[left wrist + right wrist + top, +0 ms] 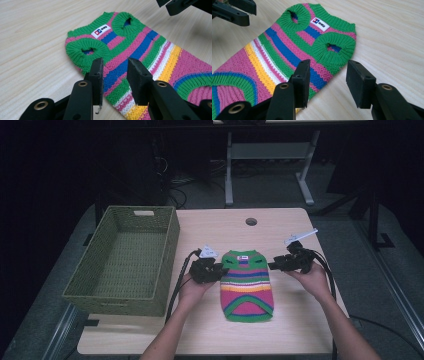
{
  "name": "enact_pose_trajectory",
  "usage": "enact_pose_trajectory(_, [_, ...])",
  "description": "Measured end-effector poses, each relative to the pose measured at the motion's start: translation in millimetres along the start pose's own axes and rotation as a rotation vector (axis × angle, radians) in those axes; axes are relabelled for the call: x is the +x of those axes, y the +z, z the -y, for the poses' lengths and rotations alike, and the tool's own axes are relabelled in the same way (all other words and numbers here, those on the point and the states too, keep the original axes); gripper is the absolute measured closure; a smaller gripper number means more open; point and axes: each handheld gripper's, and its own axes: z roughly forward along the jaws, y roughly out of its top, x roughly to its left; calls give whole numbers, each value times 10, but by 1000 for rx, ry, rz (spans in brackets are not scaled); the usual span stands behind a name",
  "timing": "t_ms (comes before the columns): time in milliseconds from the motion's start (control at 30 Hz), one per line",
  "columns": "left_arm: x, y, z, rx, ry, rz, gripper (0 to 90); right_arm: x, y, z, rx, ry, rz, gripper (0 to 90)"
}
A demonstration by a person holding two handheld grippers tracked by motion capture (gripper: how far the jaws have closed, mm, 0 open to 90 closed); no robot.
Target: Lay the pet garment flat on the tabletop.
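Observation:
A small striped knit sweater point(246, 285) lies flat on the wooden table point(280, 330), with green trim, pink, blue, white and yellow bands and a white label point(101, 31) near its collar. My left gripper point(222, 270) hovers at its left edge, open, jaws just above the blue and pink stripes point(114, 72). My right gripper point(274, 265) is at the sweater's right edge, open, its jaws straddling the side below the green armhole ring point(333, 47). The sweater point(274, 57) is not gripped by either.
A green woven basket point(126, 260) sits empty at the table's left side. A round cable hole point(251, 221) is at the table's far edge. Dark floor and desk legs lie beyond the table.

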Motion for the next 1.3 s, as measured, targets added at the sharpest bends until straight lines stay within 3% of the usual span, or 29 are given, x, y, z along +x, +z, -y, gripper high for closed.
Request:
enact_pose_trajectory(100, [-12,-8,21,-4,-2,3,659,9,-5,26,2,-1,-11,542])
enact_pose_trajectory(467, [-92,-62,98,22,57,8,650,17,-6,163,9,5,-36,522])
enact_pose_trajectory(600, [-123,-67,137,25,67,13,641,21,-52,215,-10,10,-46,518])
enact_pose_trajectory(1067, [-173,-150,183,15,67,36,602,45,-124,367,-32,18,-65,510])
enact_pose_trajectory(1300, [-190,-201,212,13,50,36,555,88,-195,394,-34,-12,-56,487])
